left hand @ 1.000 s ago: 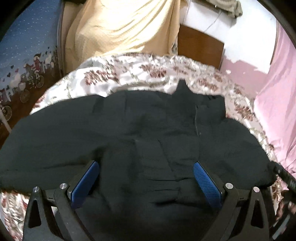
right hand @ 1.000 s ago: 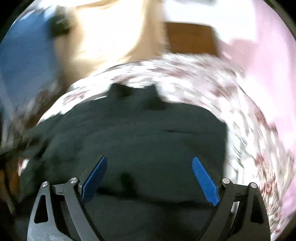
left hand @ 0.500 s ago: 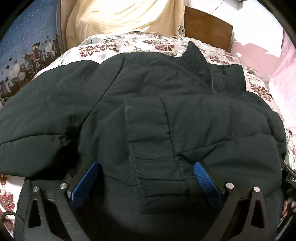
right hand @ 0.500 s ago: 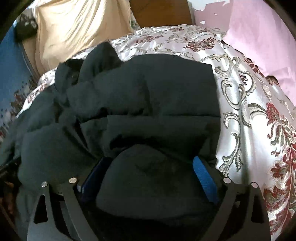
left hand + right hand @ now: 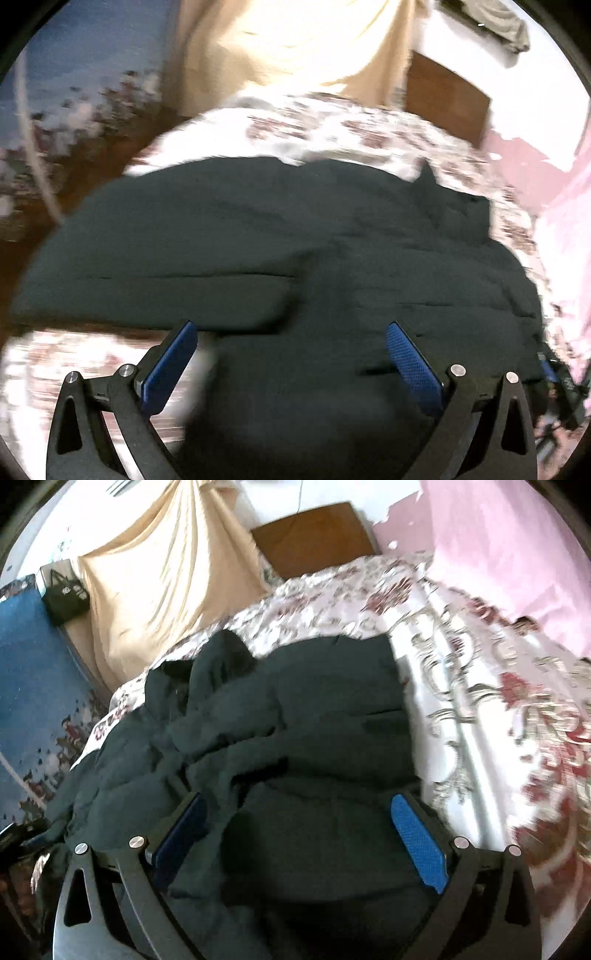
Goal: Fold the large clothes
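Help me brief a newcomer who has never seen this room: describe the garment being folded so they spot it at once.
Find the bed with the floral bedspread running toward a brown wooden headboard. Sprawled across it lies the dark puffy jacket: the only dark, quilted thing there, against pale flowered satin and a cream cloth behind.

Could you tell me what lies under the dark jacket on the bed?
The floral bedspread shows around the jacket and runs beneath it. Whatever else lies under the jacket is covered.
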### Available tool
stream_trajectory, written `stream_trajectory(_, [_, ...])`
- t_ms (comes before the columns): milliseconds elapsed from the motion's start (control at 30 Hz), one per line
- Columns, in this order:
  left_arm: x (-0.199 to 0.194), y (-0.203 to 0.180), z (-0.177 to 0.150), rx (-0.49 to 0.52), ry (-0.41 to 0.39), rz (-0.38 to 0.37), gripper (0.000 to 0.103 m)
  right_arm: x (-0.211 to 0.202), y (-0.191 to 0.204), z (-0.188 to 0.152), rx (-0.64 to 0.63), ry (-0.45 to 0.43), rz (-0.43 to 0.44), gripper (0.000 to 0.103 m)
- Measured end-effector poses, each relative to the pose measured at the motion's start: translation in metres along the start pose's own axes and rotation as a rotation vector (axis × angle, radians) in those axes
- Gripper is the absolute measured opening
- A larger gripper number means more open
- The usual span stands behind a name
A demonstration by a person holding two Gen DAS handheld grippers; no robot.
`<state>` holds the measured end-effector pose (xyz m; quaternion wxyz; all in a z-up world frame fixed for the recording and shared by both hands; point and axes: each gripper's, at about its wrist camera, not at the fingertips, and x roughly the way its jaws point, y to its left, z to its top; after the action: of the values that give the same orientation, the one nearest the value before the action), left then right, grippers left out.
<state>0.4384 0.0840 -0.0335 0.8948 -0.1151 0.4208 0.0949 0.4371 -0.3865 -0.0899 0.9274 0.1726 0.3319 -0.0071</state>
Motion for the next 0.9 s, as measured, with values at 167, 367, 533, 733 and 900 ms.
stream_trajectory(167, [-0.034,0.093,0.006,-0.091,0.007,0.156,0.103,-0.008,0.050,-0.008,-0.208,0.102,-0.046,0.101])
stream_trajectory(367, [-0.042,0.186,0.004,-0.309,0.073,0.150,0.103,-0.019,0.139,-0.021,-0.406,0.128,0.003,0.101])
stream_trajectory(533, [-0.028,0.223,0.008,-0.458,0.088,0.082,0.103,0.004,0.211,-0.020,-0.432,0.197,0.019,0.101])
stream_trajectory(733, [0.007,0.261,-0.001,-0.656,0.129,-0.024,0.103,0.032,0.295,-0.034,-0.540,0.115,-0.009,0.101])
stream_trajectory(900, [0.035,0.292,-0.018,-0.848,0.155,-0.089,0.102,0.067,0.334,-0.045,-0.563,0.049,-0.063,0.101])
